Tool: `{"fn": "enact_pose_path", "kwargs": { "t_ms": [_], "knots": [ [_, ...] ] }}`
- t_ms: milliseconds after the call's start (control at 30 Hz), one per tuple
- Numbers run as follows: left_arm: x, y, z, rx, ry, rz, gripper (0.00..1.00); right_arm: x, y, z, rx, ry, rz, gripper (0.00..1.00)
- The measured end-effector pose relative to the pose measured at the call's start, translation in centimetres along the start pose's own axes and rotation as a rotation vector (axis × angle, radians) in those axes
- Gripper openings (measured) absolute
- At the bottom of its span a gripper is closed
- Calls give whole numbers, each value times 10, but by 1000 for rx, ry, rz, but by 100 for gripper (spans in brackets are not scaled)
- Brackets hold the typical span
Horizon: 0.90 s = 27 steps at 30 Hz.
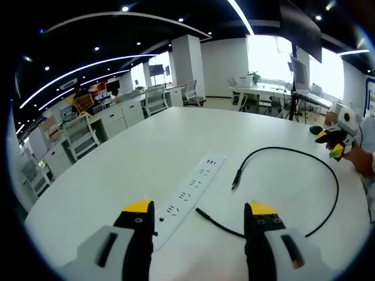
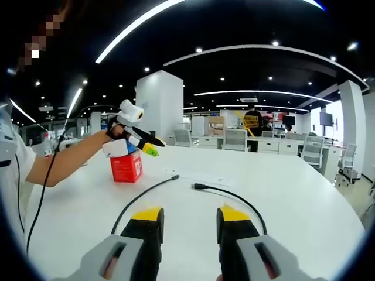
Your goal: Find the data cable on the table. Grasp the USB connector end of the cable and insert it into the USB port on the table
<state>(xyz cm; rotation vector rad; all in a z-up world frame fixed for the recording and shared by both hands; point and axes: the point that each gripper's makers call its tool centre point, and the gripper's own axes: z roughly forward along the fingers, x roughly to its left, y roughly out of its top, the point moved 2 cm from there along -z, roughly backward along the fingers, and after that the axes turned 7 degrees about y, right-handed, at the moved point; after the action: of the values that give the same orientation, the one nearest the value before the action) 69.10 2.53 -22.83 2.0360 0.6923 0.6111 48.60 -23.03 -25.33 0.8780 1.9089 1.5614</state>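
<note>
A black data cable (image 1: 331, 175) lies in a wide loop on the white table (image 1: 129, 158). One end (image 1: 235, 180) points at a white power strip (image 1: 196, 187); the other end (image 1: 202, 212) lies beside the strip. My left gripper (image 1: 200, 207) hovers open just before that near end, holding nothing. The right gripper (image 1: 334, 143) is held by a hand at the table's far right. In the right gripper view, my right gripper (image 2: 190, 213) is open above the cable (image 2: 140, 202), whose two ends (image 2: 199, 186) lie near the strip (image 2: 202, 175). The left gripper (image 2: 149, 147) hangs above a red box.
A red box (image 2: 126, 167) stands on the table at the left in the right gripper view, under a person's outstretched arm (image 2: 70, 164). Desks and office chairs (image 1: 79, 134) stand beyond the table's far edge. A pillar (image 2: 159, 108) rises behind.
</note>
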Motion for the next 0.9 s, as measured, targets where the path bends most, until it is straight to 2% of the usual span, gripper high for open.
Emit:
{"fn": "enact_pose_path", "kwargs": {
  "t_ms": [267,433,767,900],
  "knots": [
    [1,-1,2,13,-3,3,62,-7,-5,3,22,-9,-5,38],
    [1,0,0,2,-1,0,62,-14,-3,6,24,-11,-1,38],
    [2,0,0,1,0,1,62,-37,-2,29,66,1,-27,38],
    [1,0,-2,-6,1,-1,62,-53,-5,44,88,8,-27,38]
  ]
}}
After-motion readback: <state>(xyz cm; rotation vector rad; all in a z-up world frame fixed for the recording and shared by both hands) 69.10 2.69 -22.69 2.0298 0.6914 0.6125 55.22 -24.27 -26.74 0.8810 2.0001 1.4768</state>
